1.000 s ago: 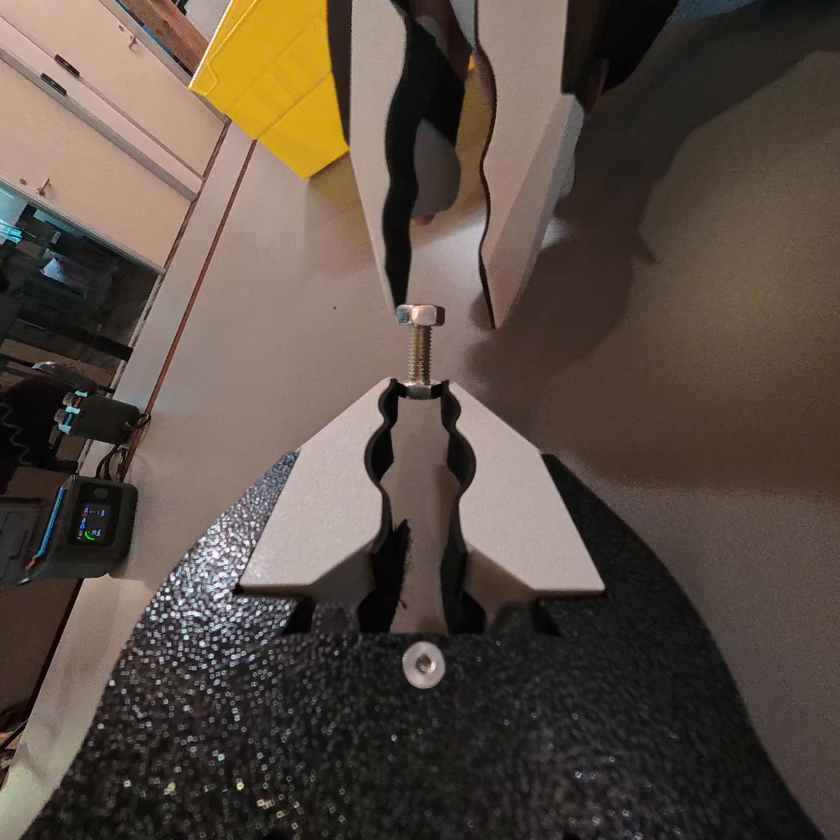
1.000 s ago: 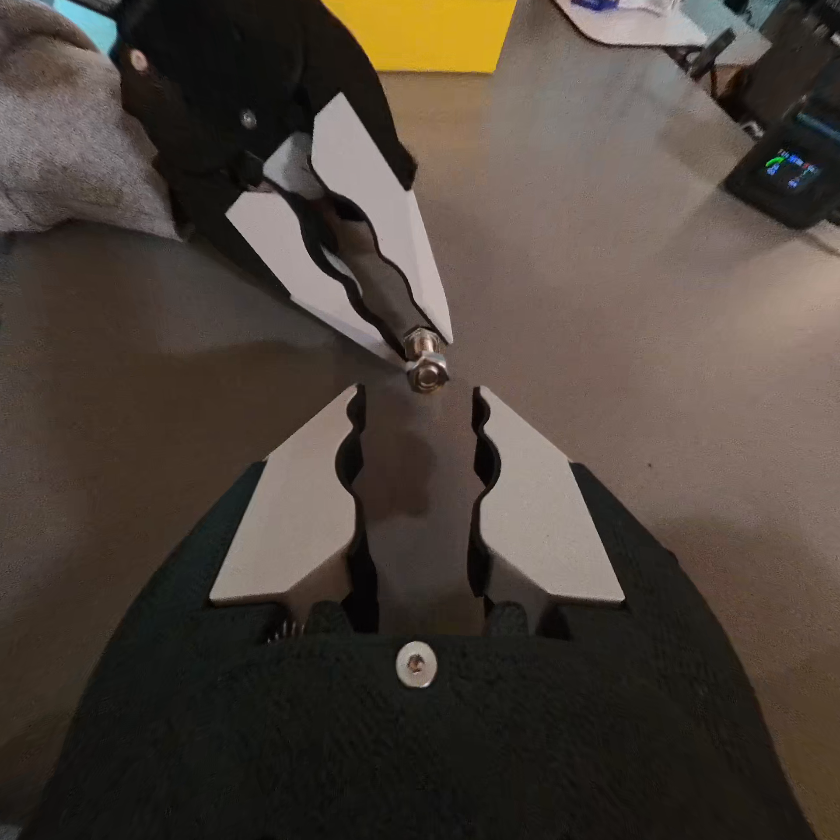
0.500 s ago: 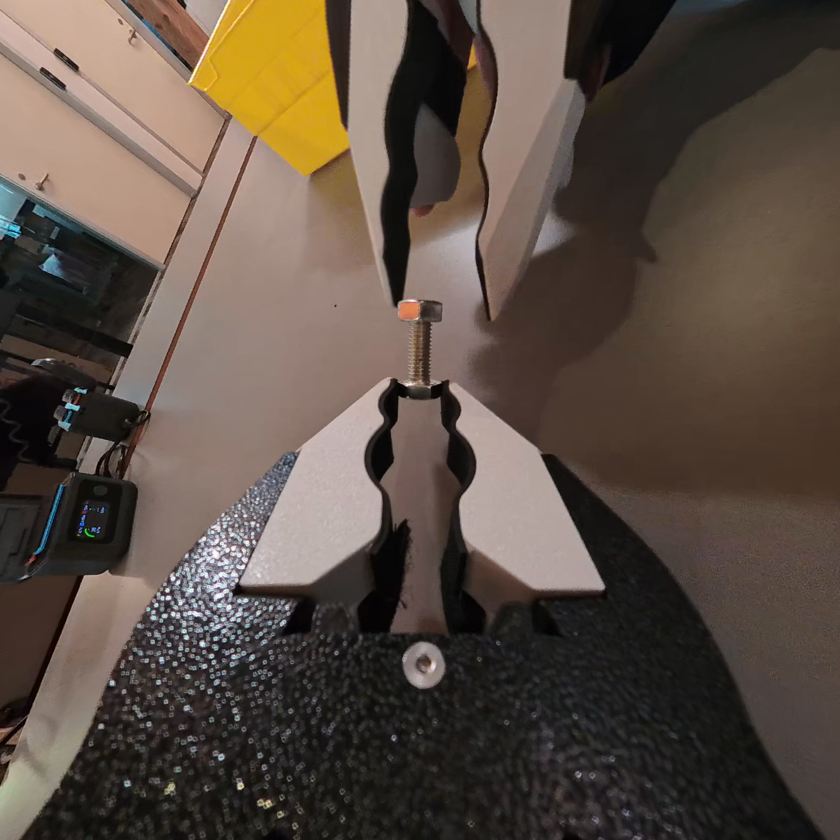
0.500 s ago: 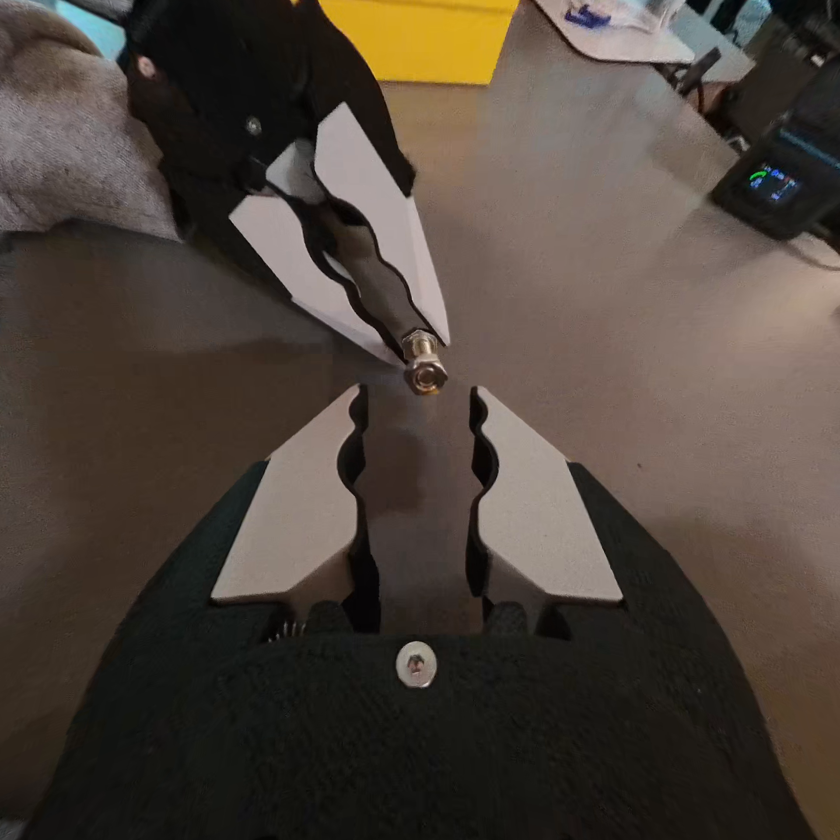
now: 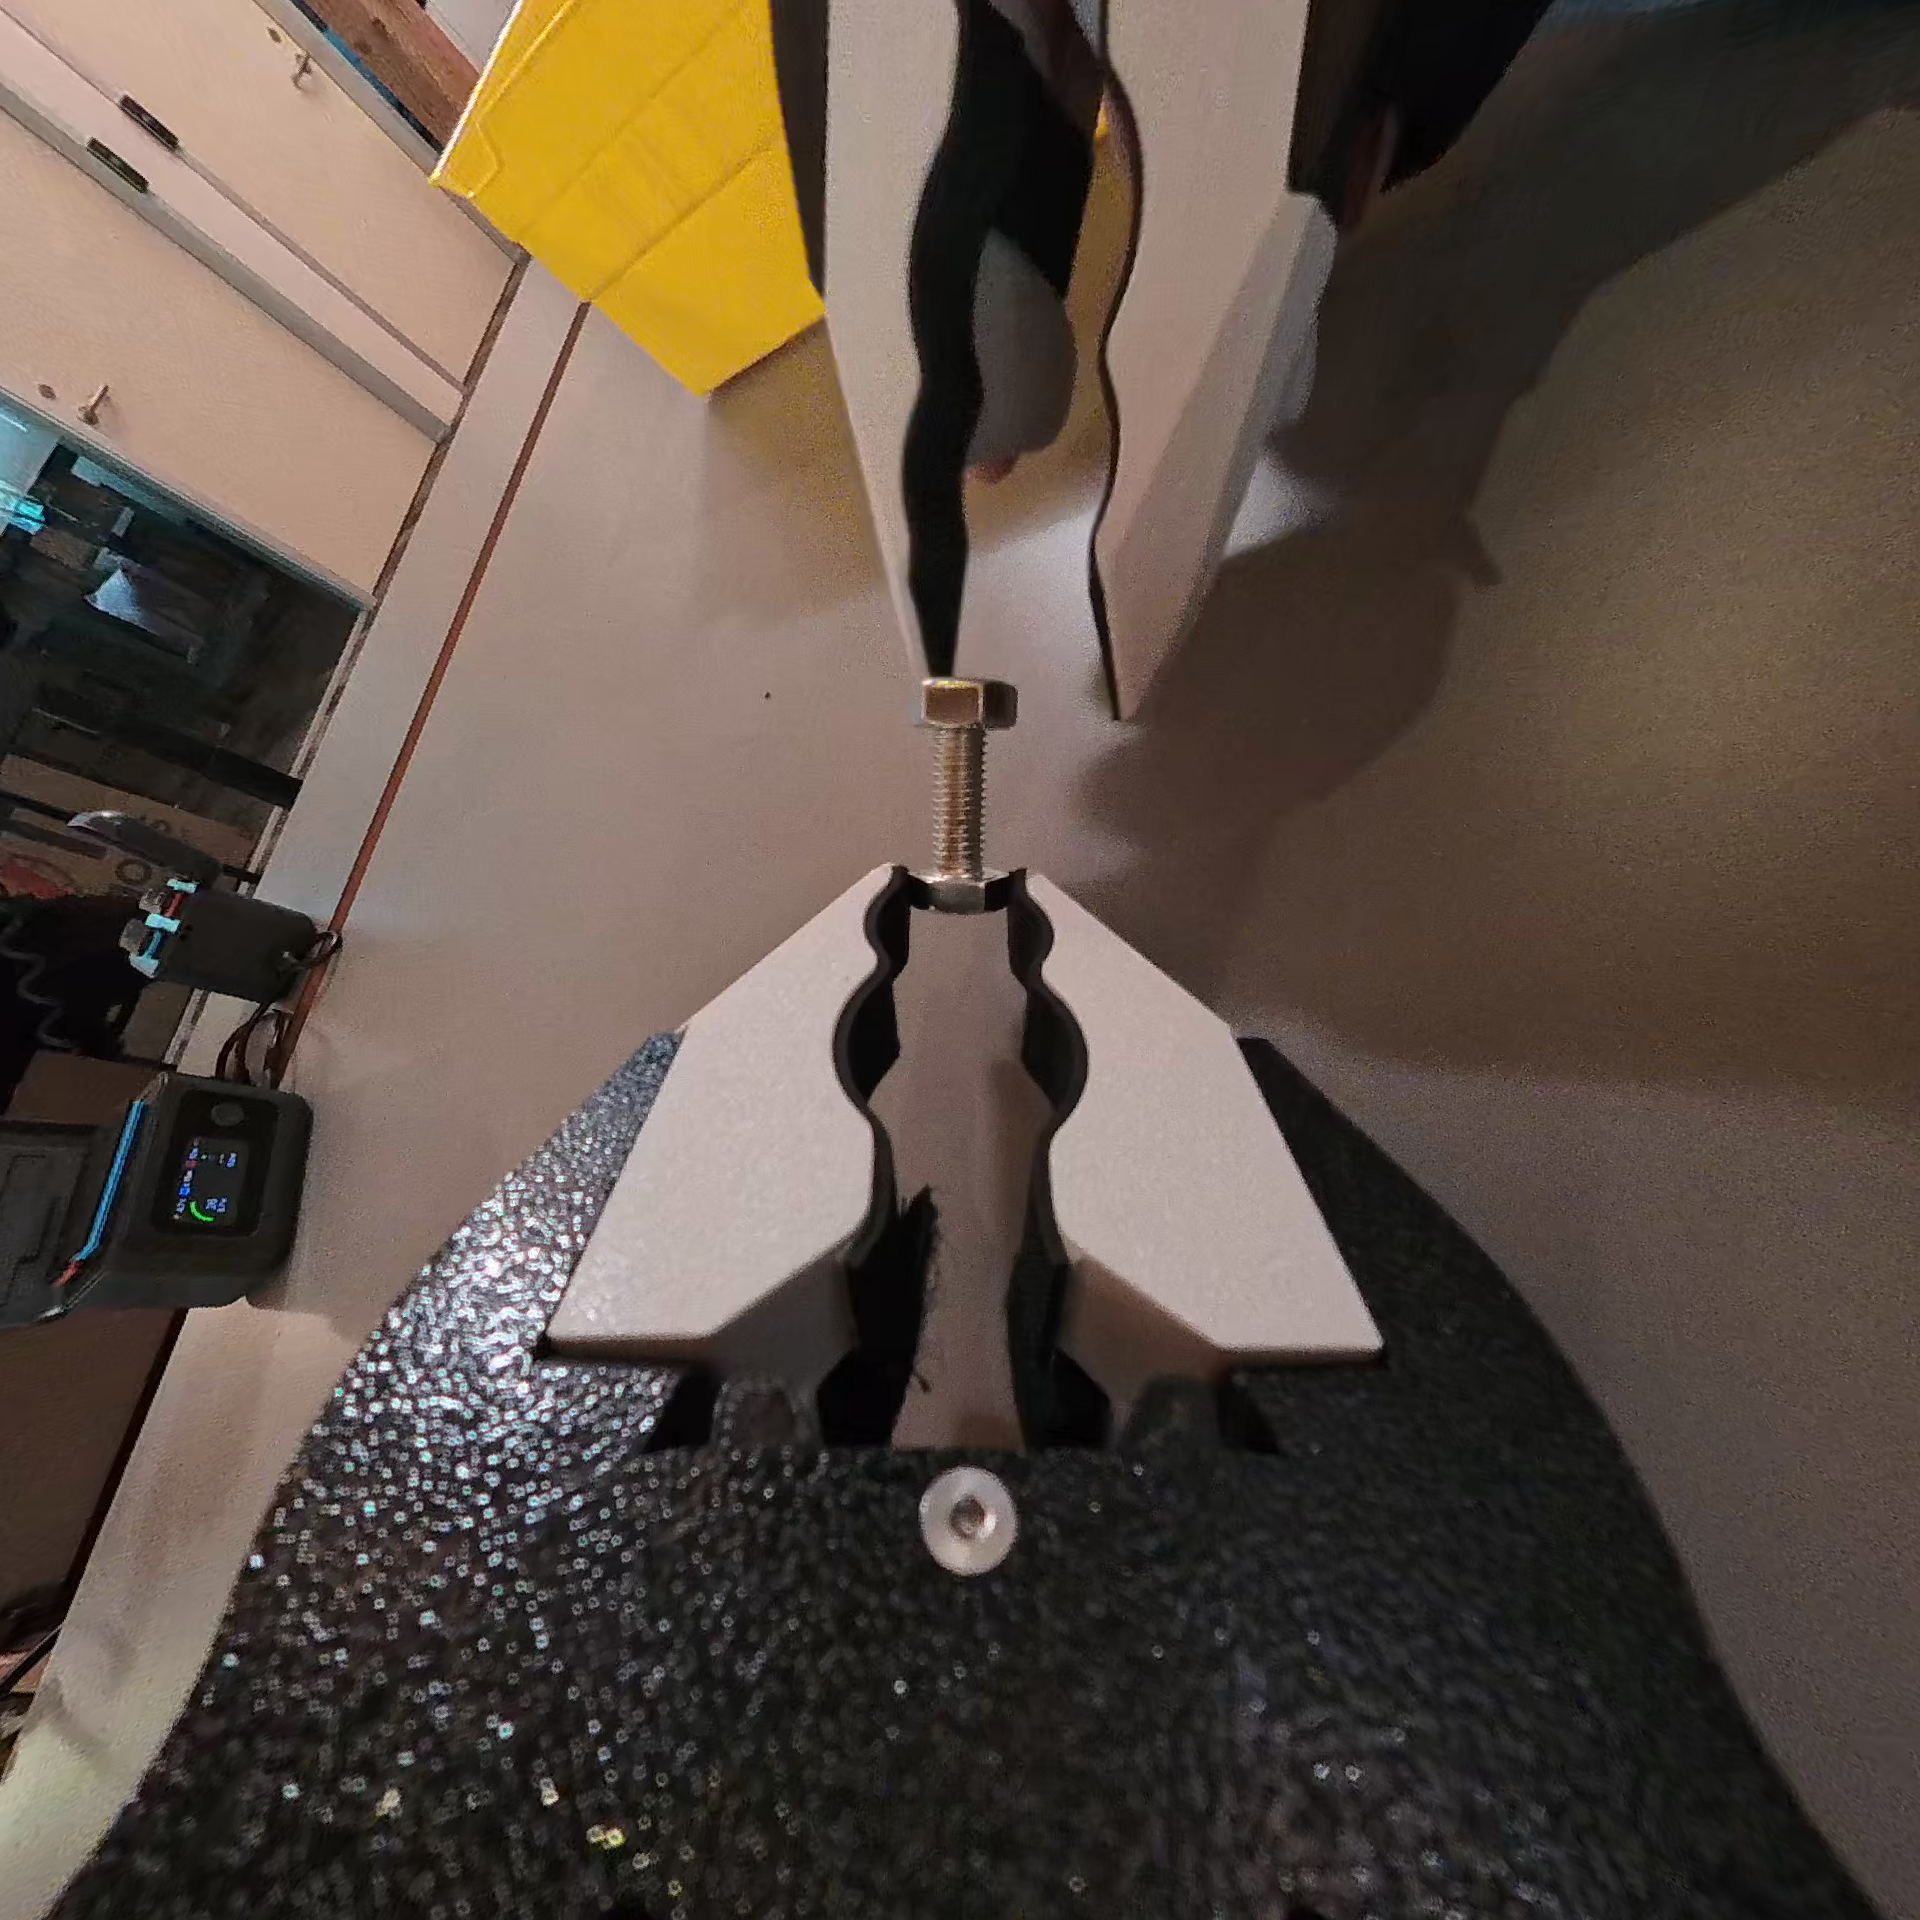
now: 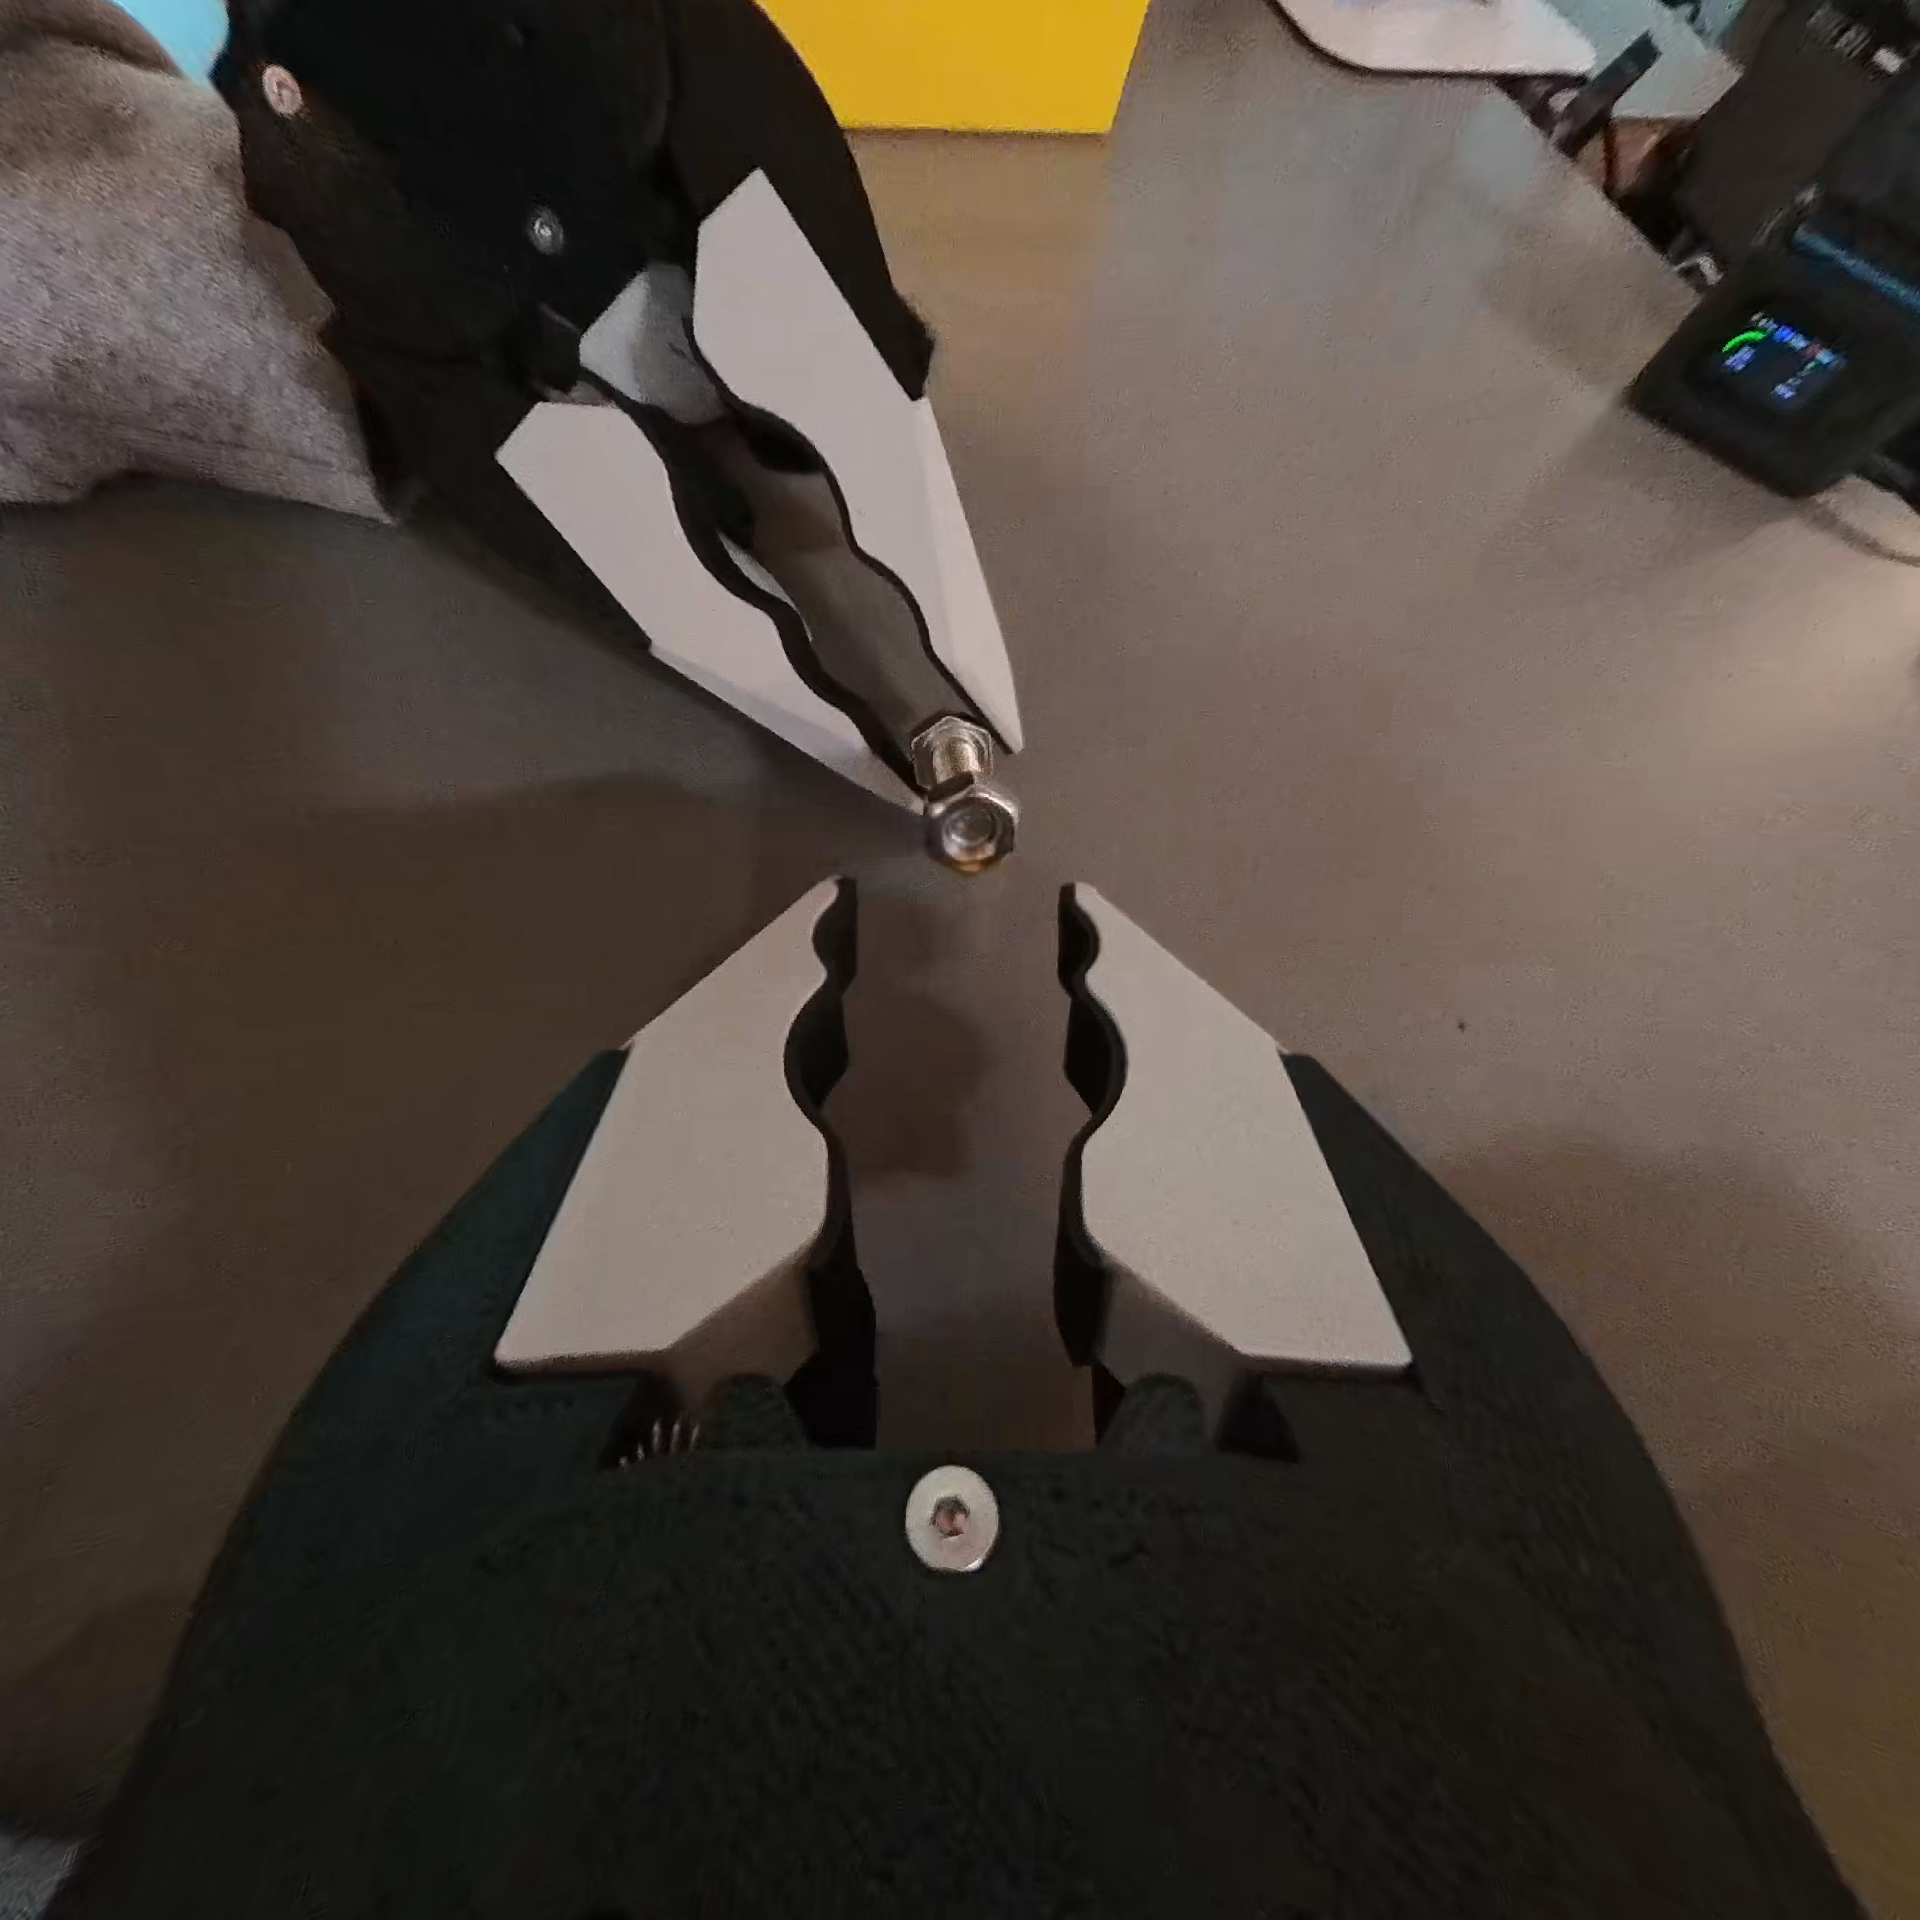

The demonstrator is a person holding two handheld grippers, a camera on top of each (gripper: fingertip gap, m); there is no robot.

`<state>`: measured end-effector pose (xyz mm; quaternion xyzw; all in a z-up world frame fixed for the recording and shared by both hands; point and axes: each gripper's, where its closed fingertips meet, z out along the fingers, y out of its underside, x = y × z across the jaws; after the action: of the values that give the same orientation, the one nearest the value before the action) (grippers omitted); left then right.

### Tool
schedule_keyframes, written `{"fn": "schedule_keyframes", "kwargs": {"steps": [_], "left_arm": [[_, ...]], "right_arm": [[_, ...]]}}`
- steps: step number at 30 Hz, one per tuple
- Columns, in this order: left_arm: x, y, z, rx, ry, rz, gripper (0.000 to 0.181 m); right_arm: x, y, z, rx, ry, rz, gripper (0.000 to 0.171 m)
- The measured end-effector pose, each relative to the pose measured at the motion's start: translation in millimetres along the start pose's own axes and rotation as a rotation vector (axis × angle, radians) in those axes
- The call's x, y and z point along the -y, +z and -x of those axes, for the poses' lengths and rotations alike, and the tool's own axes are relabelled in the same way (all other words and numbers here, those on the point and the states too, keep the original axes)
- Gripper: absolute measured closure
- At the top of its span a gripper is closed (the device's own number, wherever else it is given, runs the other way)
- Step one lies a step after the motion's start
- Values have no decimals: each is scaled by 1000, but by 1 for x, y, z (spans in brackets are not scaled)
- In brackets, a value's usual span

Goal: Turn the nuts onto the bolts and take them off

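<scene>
My left gripper [image 5: 958, 883] is shut on the head end of a steel bolt [image 5: 957, 800]. The bolt sticks straight out from its fingertips. A hex nut [image 5: 961, 702] sits on the bolt's far end, and in the right wrist view it [image 6: 971, 826] faces me end-on. My right gripper [image 6: 956, 888] is open and empty, its tips a little short of the nut and to either side of it. In the left wrist view the right gripper [image 5: 1023, 686] comes in from above, one fingertip just behind the nut. Both are held above the grey table [image 6: 1351, 727].
A yellow bin [image 5: 644, 197] stands at the back of the table. A black device with a small lit screen [image 6: 1777, 374] stands near the table's edge and shows in the left wrist view [image 5: 197, 1195] too. A grey sleeve [image 6: 114, 312] lies behind the left gripper. Pale cabinets [image 5: 208, 260] stand beyond the table. Both grippers' tips are close together, under 4 cm apart.
Little differs. My right gripper has stayed open and shifted slightly around the nut. My left gripper still holds the bolt in the same place.
</scene>
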<state>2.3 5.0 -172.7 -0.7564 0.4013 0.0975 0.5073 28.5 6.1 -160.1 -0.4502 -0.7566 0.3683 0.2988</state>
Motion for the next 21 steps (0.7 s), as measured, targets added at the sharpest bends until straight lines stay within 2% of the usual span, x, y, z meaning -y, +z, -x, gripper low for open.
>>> {"fn": "schedule_keyframes", "kwargs": {"steps": [3,5,8,9,13,16,19,21], "left_arm": [[0,0,0,0,1,3,164],[0,0,0,2,-2,6,164],[0,0,0,1,1,7,164],[0,0,0,2,-1,5,164],[0,0,0,4,2,6,164],[0,0,0,6,9,10,164],[1,0,0,9,24,6,164],[2,-1,-1,6,41,-5,164]], "right_arm": [[0,4,7,39,5,16,136],[5,7,8,29,-37,-3,131],[35,3,20,33,-152,-166,127],[37,3,17,12,-148,-170,128],[15,4,2,-14,-15,-49,127],[13,6,-2,-6,58,-41,136],[14,6,-2,1,80,-31,154],[11,6,-2,3,44,-31,155]]}}
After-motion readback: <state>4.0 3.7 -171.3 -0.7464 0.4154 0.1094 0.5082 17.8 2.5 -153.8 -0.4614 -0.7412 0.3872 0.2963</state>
